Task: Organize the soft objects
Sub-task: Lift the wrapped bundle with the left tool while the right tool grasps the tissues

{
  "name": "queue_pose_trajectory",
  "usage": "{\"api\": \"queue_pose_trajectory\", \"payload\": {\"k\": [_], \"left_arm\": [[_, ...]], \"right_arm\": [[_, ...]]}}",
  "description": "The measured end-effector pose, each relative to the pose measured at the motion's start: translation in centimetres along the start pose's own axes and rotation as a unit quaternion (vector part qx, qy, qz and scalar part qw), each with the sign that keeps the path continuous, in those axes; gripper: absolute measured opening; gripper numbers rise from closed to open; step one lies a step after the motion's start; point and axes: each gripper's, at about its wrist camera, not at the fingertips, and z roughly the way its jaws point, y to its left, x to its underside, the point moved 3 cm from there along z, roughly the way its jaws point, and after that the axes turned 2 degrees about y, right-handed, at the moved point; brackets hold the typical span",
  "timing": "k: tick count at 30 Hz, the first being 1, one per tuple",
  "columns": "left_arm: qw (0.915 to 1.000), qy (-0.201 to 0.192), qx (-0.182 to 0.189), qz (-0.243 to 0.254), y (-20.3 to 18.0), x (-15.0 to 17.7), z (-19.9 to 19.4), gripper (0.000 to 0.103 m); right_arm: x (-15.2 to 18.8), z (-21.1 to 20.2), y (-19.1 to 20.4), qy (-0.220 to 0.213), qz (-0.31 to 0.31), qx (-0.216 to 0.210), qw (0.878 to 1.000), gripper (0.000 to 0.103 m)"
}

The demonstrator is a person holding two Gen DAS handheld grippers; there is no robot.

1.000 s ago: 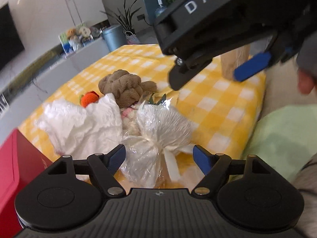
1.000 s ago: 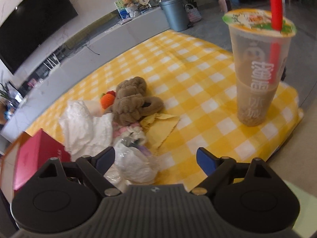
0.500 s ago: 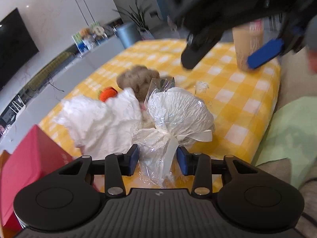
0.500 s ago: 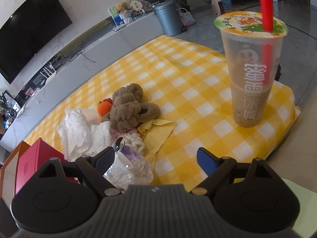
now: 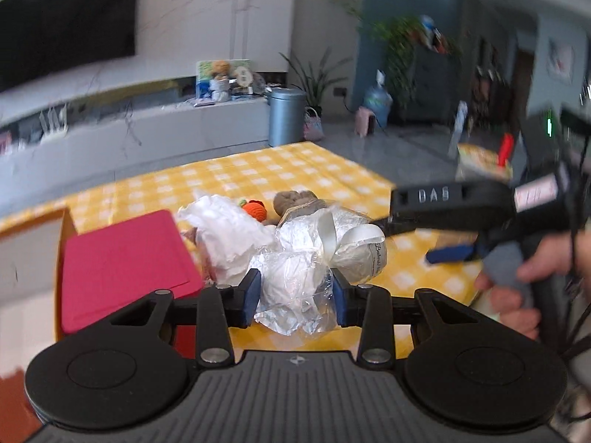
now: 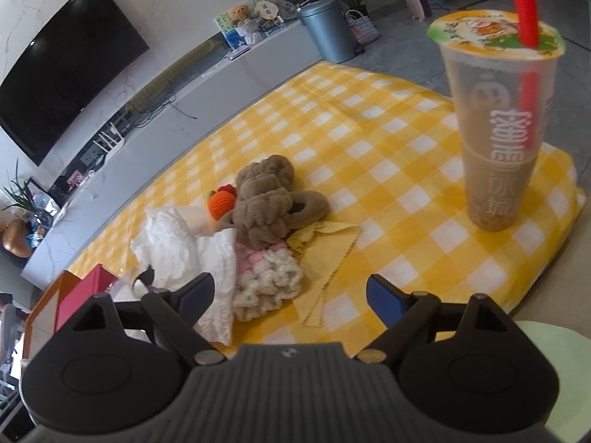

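The left gripper squeezes the crinkly clear plastic bundle tied with a white ribbon by its loose tail – the thin part fits between the blue pads – and holds it just above the yellow checked cloth, next to the red box where it probably goes. The right gripper is wide open with nothing in it, waiting over the pink and cream fluffy knit – maybe its next pick.

Left gripper was open around wrapped bundle, now closed on it. Bundle lifted off yellow checked cloth, gone from right view; pink-white knitted piece now uncovered.
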Motion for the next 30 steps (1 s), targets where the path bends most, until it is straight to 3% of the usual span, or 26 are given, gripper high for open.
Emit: {"api": "queue_pose_trajectory", "payload": {"k": [10, 15, 17, 19, 25, 27, 30], "left_arm": [[0.9951, -0.008, 0.014, -0.098, 4.7, -0.4, -1.5, 0.044], [0.9916, -0.023, 0.016, -0.126, 6.1, -0.7, -2.3, 0.044], [0.9909, -0.029, 0.016, -0.131, 6.5, -0.7, -2.6, 0.044], [0.9902, -0.031, 0.015, -0.135, 6.8, -0.7, -2.9, 0.044], [0.9877, -0.039, 0.005, -0.151, 7.5, -0.8, -3.5, 0.044], [0.987, -0.043, 0.005, -0.155, 7.7, -0.9, -3.8, 0.044], [0.9862, -0.044, 0.003, -0.16, 8.1, -0.9, -4.1, 0.044]], "right_arm": [[0.1, 4.0, 3.1, 0.021, -0.075, 0.016, 0.997, 0.088], [-0.4, 5.1, 3.2, 0.042, -0.026, -0.053, 0.997, 0.087], [-0.4, 5.8, 3.3, 0.06, -0.009, -0.071, 0.996, 0.081], [-0.5, 6.5, 3.1, 0.072, 0.007, -0.082, 0.994, 0.072], [-1.1, 7.6, 3.8, 0.073, 0.033, -0.119, 0.99, 0.071], [-1.2, 8.1, 4.2, 0.076, 0.028, -0.11, 0.991, 0.071], [-1.1, 8.4, 5.1, 0.058, -0.013, -0.059, 0.997, 0.071]]}}
